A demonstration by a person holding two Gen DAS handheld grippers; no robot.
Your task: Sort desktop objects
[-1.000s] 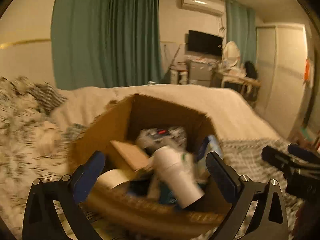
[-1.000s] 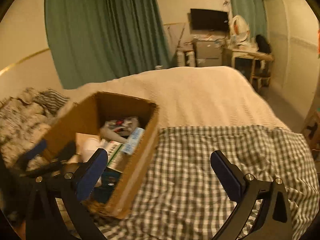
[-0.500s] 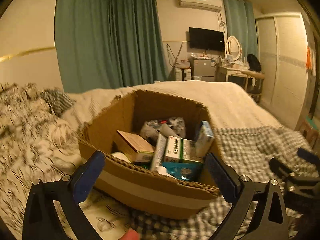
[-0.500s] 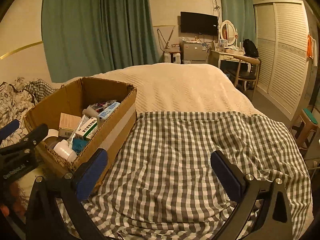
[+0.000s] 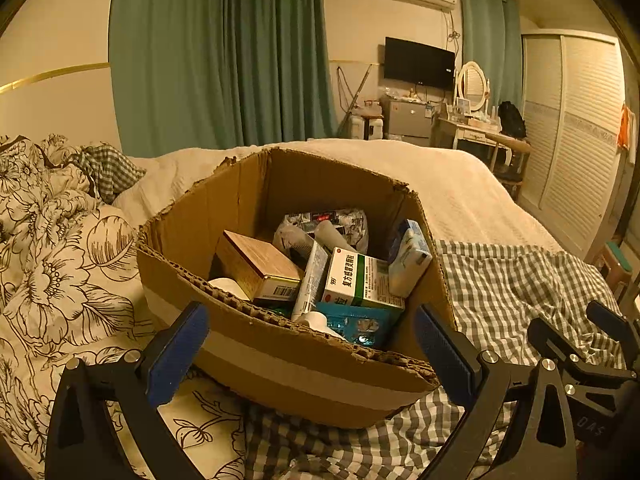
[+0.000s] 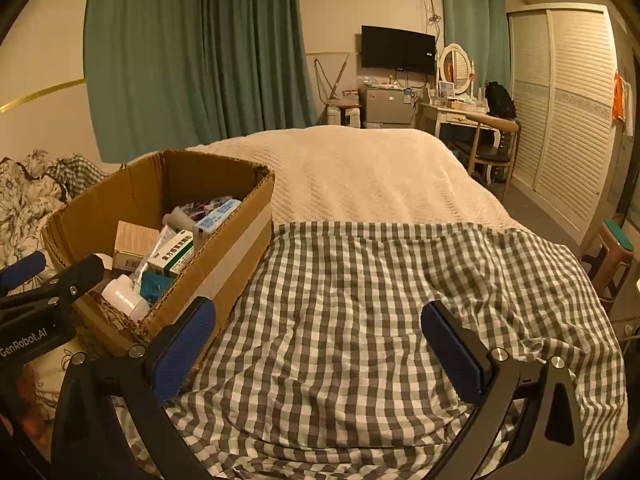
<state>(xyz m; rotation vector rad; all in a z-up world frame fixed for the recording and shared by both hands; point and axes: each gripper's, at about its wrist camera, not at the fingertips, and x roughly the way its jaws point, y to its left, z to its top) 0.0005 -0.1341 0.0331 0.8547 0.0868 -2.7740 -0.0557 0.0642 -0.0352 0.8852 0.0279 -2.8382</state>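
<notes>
An open cardboard box (image 5: 256,356) sits on the bed and shows in the right wrist view (image 6: 236,248) too. It holds a wood-patterned box (image 5: 260,260), a green-and-white medicine box (image 5: 360,280), a white tube (image 5: 310,284), a blue-white pack (image 5: 408,260), a teal pack (image 5: 356,324) and a white bottle (image 6: 124,298). My left gripper (image 5: 312,348) is open and empty, just in front of the box's near wall. My right gripper (image 6: 320,344) is open and empty over the checked cloth (image 6: 380,320), to the right of the box.
Floral bedding (image 5: 52,264) lies left of the box. A cream blanket (image 6: 360,172) covers the far bed. A stool (image 6: 612,256) stands at the right edge. A desk, chair and wardrobe stand beyond the bed.
The white bottle that was falling between my left fingers a second ago now lies in the box. Both grippers have drawn back from the box and stay open.
</notes>
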